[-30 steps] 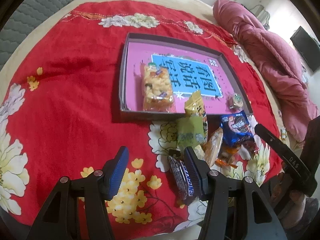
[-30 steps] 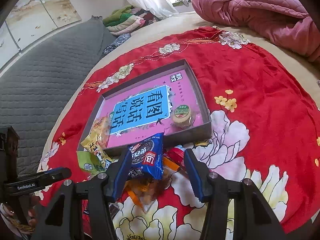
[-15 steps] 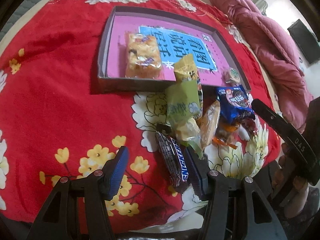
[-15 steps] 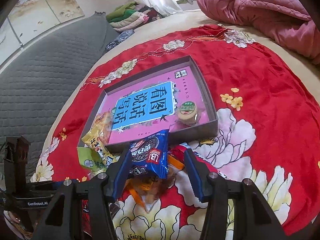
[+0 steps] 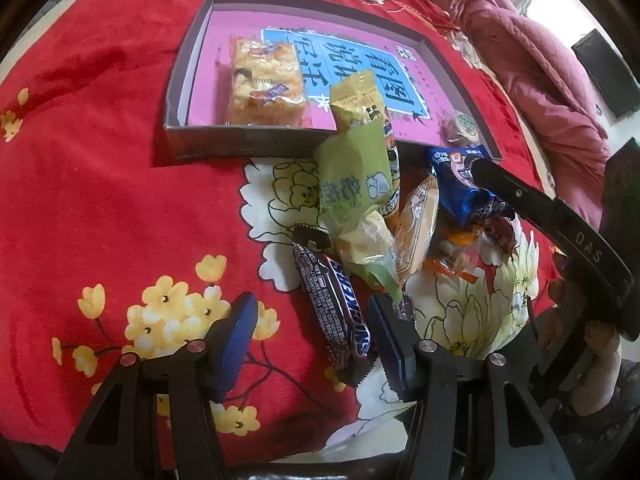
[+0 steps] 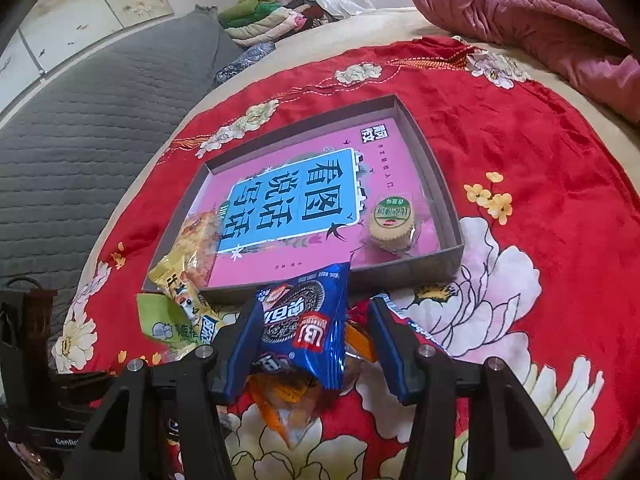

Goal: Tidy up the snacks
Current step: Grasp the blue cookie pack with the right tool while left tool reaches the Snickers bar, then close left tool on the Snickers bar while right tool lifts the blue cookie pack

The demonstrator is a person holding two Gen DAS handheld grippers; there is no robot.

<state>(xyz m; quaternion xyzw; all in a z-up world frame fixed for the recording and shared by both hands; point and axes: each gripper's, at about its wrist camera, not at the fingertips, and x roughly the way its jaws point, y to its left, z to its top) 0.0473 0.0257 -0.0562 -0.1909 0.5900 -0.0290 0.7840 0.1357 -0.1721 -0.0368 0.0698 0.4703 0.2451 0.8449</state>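
A shallow grey box with a pink printed floor holds a rice-cracker pack and a round cake. In front of it lies a snack pile: a yellow pack leaning on the box wall, a green pack, a beige pack, a blue cookie pack and a Snickers bar. My left gripper is open, and the Snickers bar lies flat between its fingers. My right gripper is open around the blue cookie pack, with a gap at the right pad.
Everything rests on a red floral cloth over a bed. A pink quilt lies at the far right, and a grey quilted mat and folded clothes at the back left. A hand grips the right tool.
The left gripper came down and tilted toward the pile, so the Snickers bar sits deeper between its fingers. The right gripper edged forward over the blue pack. Neither pair of jaws changed width.
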